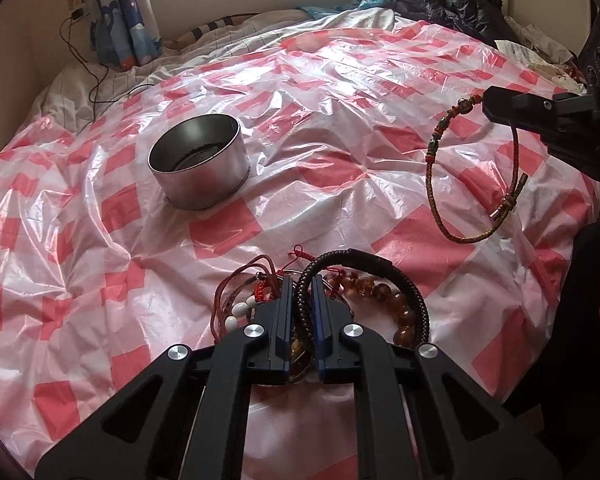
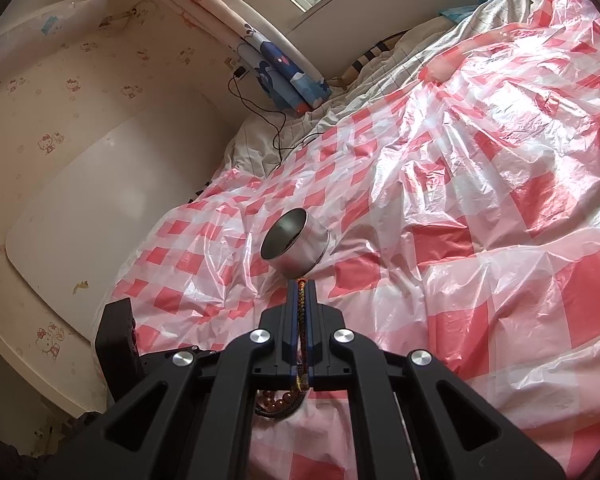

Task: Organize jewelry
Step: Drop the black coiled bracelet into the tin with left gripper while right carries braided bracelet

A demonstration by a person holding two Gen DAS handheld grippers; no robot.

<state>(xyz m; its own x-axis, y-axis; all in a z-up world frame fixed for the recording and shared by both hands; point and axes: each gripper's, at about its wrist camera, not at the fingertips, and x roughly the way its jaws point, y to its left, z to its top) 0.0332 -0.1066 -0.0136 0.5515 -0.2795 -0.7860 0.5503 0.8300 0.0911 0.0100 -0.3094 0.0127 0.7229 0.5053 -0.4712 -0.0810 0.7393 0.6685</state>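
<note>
Right gripper (image 2: 299, 288): I hold the woven bracelet (image 1: 434, 160) pinched, aloft.
Tin (image 2: 294, 246): dead ahead of my fingertips — mouth open.
Left gripper (image 1: 302, 284): clamped on black braided bracelet (image 1: 414, 294).

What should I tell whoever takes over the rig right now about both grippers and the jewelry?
Left gripper: shut on the dark braided bracelet, low over the jewelry pile on the checked plastic sheet.
Right gripper: shut on the multicolour cord bracelet, which hangs in the air clear of the sheet.
Metal tin: upright, open, to the left beyond the pile; I can't tell whether any jewelry is in it yet.
Left to do: presumably both held bracelets go into the tin, then the amber beads, red cords and white beads.
</note>
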